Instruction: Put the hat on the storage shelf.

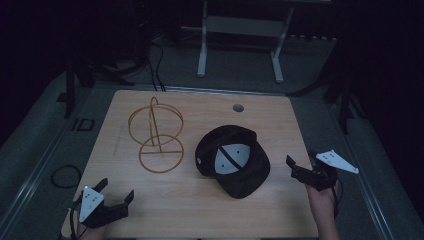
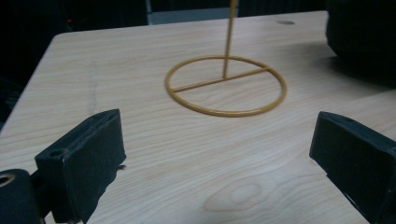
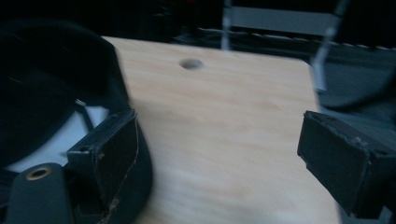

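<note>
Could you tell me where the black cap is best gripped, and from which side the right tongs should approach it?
I would grip the black cap on its flat brim, the part nearest the right tongs. It lies upside down, its white lining upward, on the table, so that edge is thin and exposed. Coming in low from the cap's right seems best; both jaws stand open beside it, one close to the edge.

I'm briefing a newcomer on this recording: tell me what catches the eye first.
A black cap lies upside down, right of the table's centre, its pale lining showing. To its left stands a golden wire stand. The open left gripper and open right gripper flank them at the near corners.
</note>
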The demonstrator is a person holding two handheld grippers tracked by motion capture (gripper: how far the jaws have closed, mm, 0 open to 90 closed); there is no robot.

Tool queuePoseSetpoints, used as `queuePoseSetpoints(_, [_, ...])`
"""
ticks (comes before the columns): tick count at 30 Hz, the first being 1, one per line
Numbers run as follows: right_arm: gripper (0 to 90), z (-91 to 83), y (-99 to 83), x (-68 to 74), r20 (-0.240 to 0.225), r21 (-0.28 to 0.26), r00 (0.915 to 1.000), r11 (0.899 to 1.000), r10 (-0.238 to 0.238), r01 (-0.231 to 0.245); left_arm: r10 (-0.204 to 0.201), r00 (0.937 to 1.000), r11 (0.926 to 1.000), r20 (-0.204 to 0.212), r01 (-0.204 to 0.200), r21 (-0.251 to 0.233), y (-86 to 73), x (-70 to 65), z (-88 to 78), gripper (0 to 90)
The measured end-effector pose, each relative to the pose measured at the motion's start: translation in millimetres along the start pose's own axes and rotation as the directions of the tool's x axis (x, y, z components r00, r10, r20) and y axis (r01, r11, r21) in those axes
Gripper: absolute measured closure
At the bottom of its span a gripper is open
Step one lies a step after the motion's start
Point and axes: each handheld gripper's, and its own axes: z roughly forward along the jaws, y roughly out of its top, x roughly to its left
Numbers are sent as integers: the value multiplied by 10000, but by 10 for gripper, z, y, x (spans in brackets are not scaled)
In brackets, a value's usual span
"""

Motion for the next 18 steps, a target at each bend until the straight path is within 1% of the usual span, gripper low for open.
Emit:
queuePoseSetpoints(1, [120, 13, 65, 16, -322, -51, 9995, 10000, -38, 37, 36, 10000, 10000, -23, -36, -22, 1, -14, 2, 35])
queuePoseSetpoints(2, [120, 13, 65, 16, -322, -51, 9995, 10000, -38, 37, 36, 10000, 10000, -23, -36, -22, 1, -14, 2, 35])
queuePoseSetpoints(3, [119, 36, 181, 62, -849, -300, 9960, 9993, -269, 244, -111, 9998, 9999, 164, 113, -127, 6, -29, 1, 35])
queuePoseSetpoints(4, [119, 36, 181, 62, -849, -300, 9960, 9993, -269, 244, -111, 9998, 9999, 164, 113, -127, 6, -29, 1, 35])
queuePoseSetpoints(5, [119, 59, 234, 94, -976, -236, 9941, 9987, -465, 444, -111, 9998, 9999, 164, 113, -127, 6, -29, 1, 35])
queuePoseSetpoints(6, [133, 116, 329, 169, -1139, -236, 9898, 9963, -851, 830, -359, 9990, 9990, 275, 366, -249, 20, -37, -12, 35])
queuePoseSetpoints(7, [133, 116, 329, 169, -1139, -236, 9898, 9963, -851, 830, -359, 9990, 9990, 275, 366, -249, 20, -37, -12, 35])
queuePoseSetpoints(8, [144, 172, 394, 223, -1308, -259, 9859, 9945, -1043, 1017, -557, 9977, 9981, 393, 567, -234, 27, -33, -17, 35])
queuePoseSetpoints(9, [144, 206, 423, 245, -1454, -217, 9828, 9935, -1136, 1116, -668, 9967, 9977, 466, 673, -89, 34, -27, -21, 36])
queuePoseSetpoints(10, [158, 239, 446, 266, -1484, -210, 9815, 9926, -1212, 1194, -732, 9958, 9972, 555, 738, -81, 37, -23, -26, 36])
queuePoseSetpoints(11, [169, 273, 468, 283, -1593, -189, 9792, 9920, -1259, 1245, -713, 9959, 9975, 562, 713, 10, 46, -25, -29, 36])
queuePoseSetpoints(12, [169, 312, 486, 298, -1769, -198, 9753, 9912, -1324, 1310, -614, 9968, 9980, 506, 606, 168, 56, -30, -33, 37])
queuePoseSetpoints(13, [180, 352, 502, 315, -1844, -165, 9736, 9909, -1345, 1338, -614, 9968, 9980, 506, 606, 168, 56, -30, -33, 36])
queuePoseSetpoints(14, [199, 393, 515, 329, -2017, -147, 9700, 9907, -1354, 1352, -618, 9964, 9975, 586, 596, 393, 74, -36, -38, 36])
queuePoseSetpoints(15, [212, 430, 524, 342, -2196, -214, 9656, 9902, -1391, 1377, -693, 9955, 9966, 647, 662, 490, 81, -39, -38, 35])
queuePoseSetpoints(16, [218, 472, 536, 355, -2245, -178, 9637, 9894, -1443, 1440, -767, 9946, 9961, 698, 733, 498, 86, -44, -40, 35])
queuePoseSetpoints(17, [218, 513, 547, 367, -2431, -97, 9586, 9886, -1482, 1504, -766, 9938, 9956, 802, 719, 604, 92, -45, -40, 35])
queuePoseSetpoints(18, [221, 548, 554, 385, -2504, -129, 9555, 9874, -1560, 1578, -766, 9938, 9956, 802, 719, 604, 92, -45, -40, 35])
